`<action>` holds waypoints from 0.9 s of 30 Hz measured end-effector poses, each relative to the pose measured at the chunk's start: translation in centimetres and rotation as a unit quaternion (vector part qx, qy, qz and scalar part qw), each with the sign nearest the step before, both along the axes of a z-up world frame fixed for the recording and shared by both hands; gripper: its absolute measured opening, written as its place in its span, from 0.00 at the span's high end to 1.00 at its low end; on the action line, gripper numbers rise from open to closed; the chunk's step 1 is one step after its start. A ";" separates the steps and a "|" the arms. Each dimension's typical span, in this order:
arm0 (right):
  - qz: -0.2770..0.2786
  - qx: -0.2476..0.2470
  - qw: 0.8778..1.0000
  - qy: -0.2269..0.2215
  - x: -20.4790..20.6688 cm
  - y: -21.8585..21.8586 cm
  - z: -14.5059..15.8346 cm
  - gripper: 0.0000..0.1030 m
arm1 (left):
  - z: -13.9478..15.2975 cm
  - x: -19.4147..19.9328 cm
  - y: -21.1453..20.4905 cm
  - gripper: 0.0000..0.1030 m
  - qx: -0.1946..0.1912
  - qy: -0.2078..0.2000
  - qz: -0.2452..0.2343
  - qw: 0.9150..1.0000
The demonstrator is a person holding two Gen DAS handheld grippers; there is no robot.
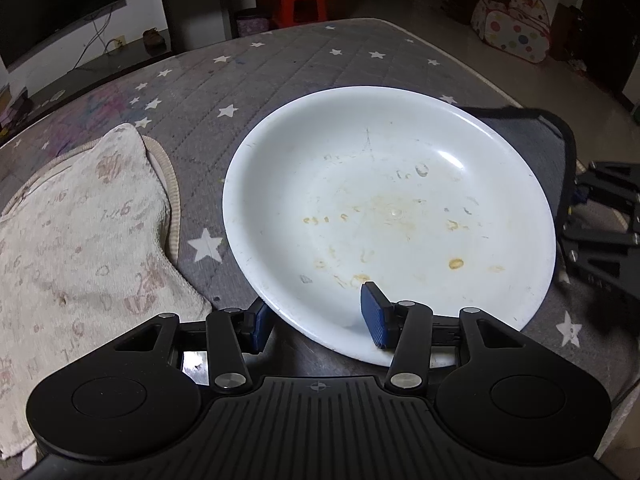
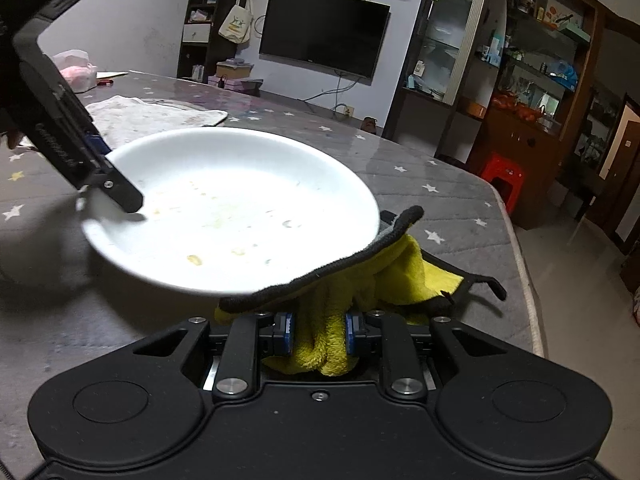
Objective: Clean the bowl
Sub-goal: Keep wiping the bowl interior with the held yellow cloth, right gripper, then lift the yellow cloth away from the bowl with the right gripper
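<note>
**A:** so where's the bowl (image 1: pixel 390 216) sitting right now?

**B:** it's tipped up off the table (image 1: pixel 280 76), not flat. The left gripper (image 1: pixel 316 316) pinches the near rim, one blue pad inside and one underneath. The open face looks up and toward the left camera, with the far rim raised. It's round and shallow, so there's no real long axis (more plate than bowl tbh). Yellowish dried spots are scattered over the inside.

**A:** and the other claw?

**B:** right gripper (image 2: pixel 318 338) is pressed tight on a bunched yellow cloth (image 2: pixel 360 280) with black edging, held just beside the bowl's right rim; can't tell if it touches.

**A:** count?

**B:** one bowl, one yellow cloth, two grippers, plus one pale patterned towel (image 1: pixel 80 232) lying flat toward the table's left edge.
</note>
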State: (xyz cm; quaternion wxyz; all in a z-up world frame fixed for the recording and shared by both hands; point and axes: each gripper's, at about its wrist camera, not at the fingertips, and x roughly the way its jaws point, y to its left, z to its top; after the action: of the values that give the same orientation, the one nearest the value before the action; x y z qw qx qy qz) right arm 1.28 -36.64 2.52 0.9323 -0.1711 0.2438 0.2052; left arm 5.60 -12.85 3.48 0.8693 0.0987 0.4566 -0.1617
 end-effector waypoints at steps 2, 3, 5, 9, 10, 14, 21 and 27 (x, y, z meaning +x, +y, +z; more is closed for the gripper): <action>0.000 -0.003 1.000 -0.001 0.3 -0.1 0.0 0.76 | 0.1 0.3 0.0 0.52 0.007 -0.001 -0.006 1.000; 0.001 -0.006 1.000 -0.003 0.8 -0.1 0.0 0.76 | 0.1 0.5 0.0 0.52 0.010 -0.002 -0.008 1.000; 0.003 -0.013 1.000 -0.006 1.2 -0.2 -0.1 0.76 | 0.1 1.0 -0.1 0.52 0.021 -0.005 -0.012 1.000; 0.008 -0.029 0.999 -0.013 1.7 0.0 -0.1 0.76 | 0.0 1.9 -0.2 0.52 0.033 -0.007 -0.016 0.999; 0.008 -0.031 0.999 -0.015 1.9 -0.1 -0.1 0.76 | 0.0 2.1 -0.3 0.52 0.035 -0.008 -0.017 0.999; 0.004 -0.039 0.999 -0.019 2.4 -0.2 -0.1 0.76 | 0.0 2.9 -0.3 0.52 0.041 -0.009 -0.020 0.999; -0.018 -0.044 0.999 -0.014 2.8 -0.2 -0.1 0.76 | 0.2 3.1 0.2 0.53 0.025 -0.008 -0.001 1.000; -0.035 -0.070 0.997 -0.024 2.1 -0.2 0.4 0.77 | 0.6 2.3 0.6 0.53 0.014 -0.010 0.006 1.000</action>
State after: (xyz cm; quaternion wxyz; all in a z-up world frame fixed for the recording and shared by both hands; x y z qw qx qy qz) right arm 3.39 -36.82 2.95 0.9302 -0.2326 0.2407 0.1506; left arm 7.87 -12.21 4.05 0.8732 0.1103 0.4506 -0.1491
